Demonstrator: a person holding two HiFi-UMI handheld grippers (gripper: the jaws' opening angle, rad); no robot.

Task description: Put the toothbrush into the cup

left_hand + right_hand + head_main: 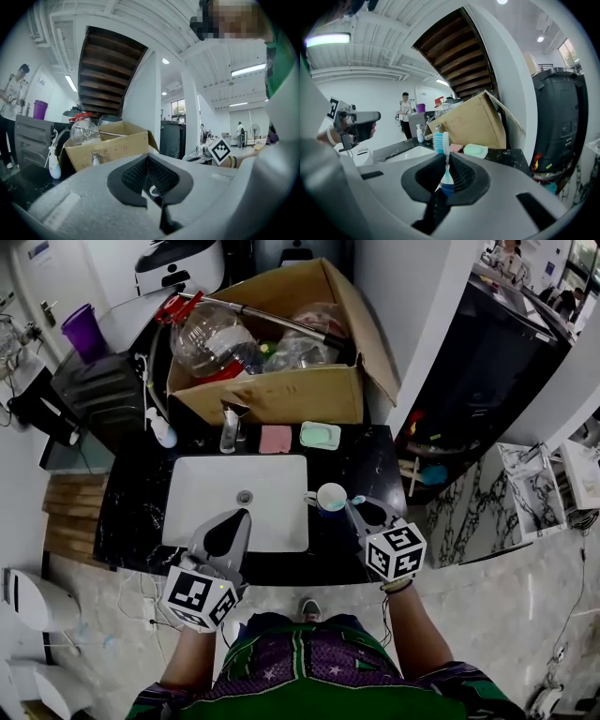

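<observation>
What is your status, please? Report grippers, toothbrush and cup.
Left gripper shut, empty. Right gripper shut on toothbrush, bristles up. Cup beside sink; nothing in the way.

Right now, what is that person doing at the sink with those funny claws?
A person stands at a white sink set in a black counter, with a claw in each hand. The right claw is shut on a blue and white toothbrush, bristles up, close to the white cup at the sink's right edge. The left claw is shut with nothing in it, above the front of the sink. The toothbrush is not in the cup yet.
</observation>
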